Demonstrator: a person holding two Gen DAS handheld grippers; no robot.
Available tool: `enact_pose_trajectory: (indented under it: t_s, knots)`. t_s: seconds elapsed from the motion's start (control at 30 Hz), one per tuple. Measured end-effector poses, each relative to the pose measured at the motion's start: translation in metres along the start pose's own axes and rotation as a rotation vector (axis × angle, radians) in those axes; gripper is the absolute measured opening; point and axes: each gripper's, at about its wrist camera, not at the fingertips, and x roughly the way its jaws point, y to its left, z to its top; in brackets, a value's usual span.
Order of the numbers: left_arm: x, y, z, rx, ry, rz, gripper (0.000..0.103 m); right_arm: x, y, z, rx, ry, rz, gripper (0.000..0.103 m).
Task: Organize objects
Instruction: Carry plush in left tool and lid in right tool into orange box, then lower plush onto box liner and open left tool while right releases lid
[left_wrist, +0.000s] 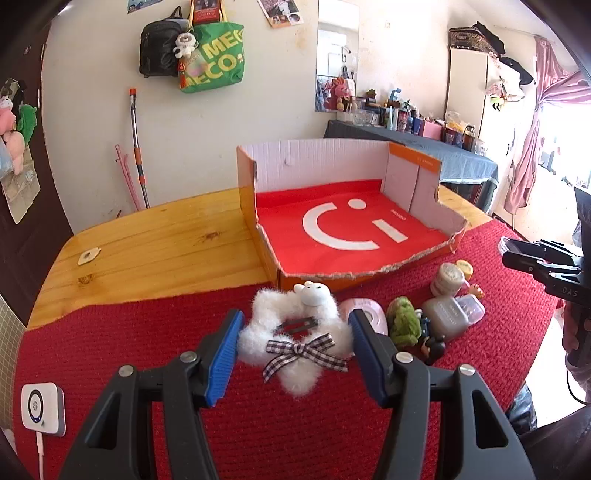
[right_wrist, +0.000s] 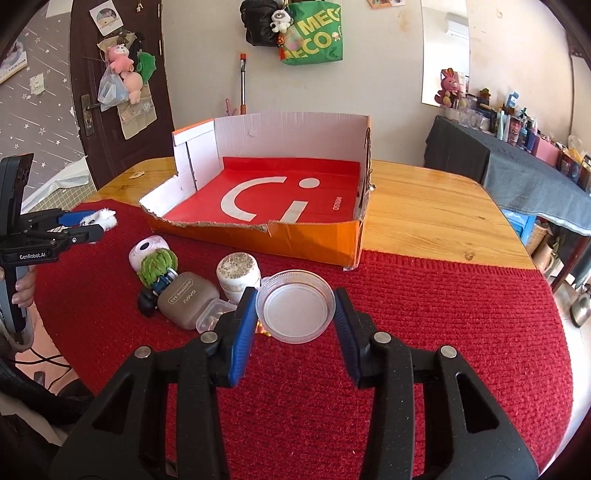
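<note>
Tongs in both hands are closed on a load: the left tongs (left_wrist: 295, 338) squeeze the fluffy white hair clip (left_wrist: 295, 343) by its sides, and the right tongs (right_wrist: 295, 308) clamp the round clear lid (right_wrist: 295, 308) across its rim. Each thing hangs above the red mat (right_wrist: 443, 314), in front of the empty cardboard box (right_wrist: 314, 236) on the table (right_wrist: 424, 199), probably because the box is where they should go.

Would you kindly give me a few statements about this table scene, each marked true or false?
1. The left gripper holds a fluffy white hair clip. True.
2. The right gripper is empty. False: it is shut on a clear round lid.
3. The orange box already holds several items. False: only its red liner shows inside.
4. The green-haired doll lies on the red mat. True.
5. The eye shadow case sits inside the box. False: it lies on the mat beside the doll.
</note>
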Motion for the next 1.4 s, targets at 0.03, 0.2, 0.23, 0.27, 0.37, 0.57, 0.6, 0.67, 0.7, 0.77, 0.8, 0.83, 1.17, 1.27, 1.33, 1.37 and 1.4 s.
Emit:
enact_pose_trajectory:
  t_s: [0.03,0.2,0.23,0.27,0.37,0.57,0.6,0.67,0.7,0.77,0.8,0.83,1.17,1.27,1.33,1.37,1.4]
  knots:
    - [-0.002,0.000,0.006,0.002,-0.016,-0.003,0.060,-0.002,0.000,0.005,-0.007,-0.010,-0.001,0.039]
    - [-0.003,0.002,0.036,0.015,-0.063,-0.016,0.061,-0.005,-0.004,0.036,-0.041,-0.056,-0.005,0.039]
    - [0.000,0.003,0.042,0.017,-0.067,-0.020,0.061,-0.005,-0.005,0.043,-0.049,-0.061,-0.007,0.039]
    - [0.003,0.003,0.049,0.021,-0.062,-0.029,0.061,-0.003,-0.005,0.050,-0.059,-0.064,-0.009,0.039]
    - [0.020,0.003,0.065,0.025,-0.030,-0.064,0.060,0.006,-0.005,0.070,-0.092,-0.063,-0.005,0.039]
    - [0.064,-0.001,0.085,0.045,0.078,-0.108,0.060,0.049,-0.007,0.098,-0.143,0.017,0.020,0.039]
    - [0.070,-0.002,0.086,0.053,0.092,-0.109,0.060,0.058,-0.007,0.101,-0.149,0.040,0.025,0.039]
    - [0.083,-0.004,0.091,0.071,0.122,-0.110,0.060,0.075,-0.009,0.105,-0.156,0.080,0.033,0.039]
    - [0.088,-0.006,0.092,0.081,0.135,-0.110,0.061,0.083,-0.010,0.105,-0.159,0.101,0.038,0.039]
    - [0.097,-0.009,0.095,0.108,0.157,-0.109,0.060,0.098,-0.012,0.107,-0.169,0.149,0.045,0.039]
    - [0.101,-0.012,0.096,0.125,0.166,-0.104,0.061,0.105,-0.012,0.108,-0.176,0.168,0.044,0.039]
    - [0.105,-0.015,0.097,0.142,0.176,-0.100,0.061,0.110,-0.013,0.108,-0.185,0.186,0.044,0.039]
    - [0.137,-0.028,0.098,0.230,0.268,-0.111,0.061,0.147,-0.012,0.103,-0.262,0.327,0.043,0.039]
    - [0.146,-0.031,0.095,0.242,0.298,-0.117,0.061,0.154,-0.011,0.101,-0.279,0.360,0.047,0.040]
    - [0.150,-0.033,0.092,0.256,0.316,-0.116,0.061,0.156,-0.009,0.099,-0.296,0.374,0.045,0.040]
    - [0.151,-0.034,0.091,0.263,0.317,-0.114,0.061,0.157,-0.009,0.099,-0.302,0.381,0.046,0.040]
    - [0.152,-0.034,0.091,0.269,0.319,-0.113,0.061,0.158,-0.008,0.099,-0.308,0.387,0.047,0.040]
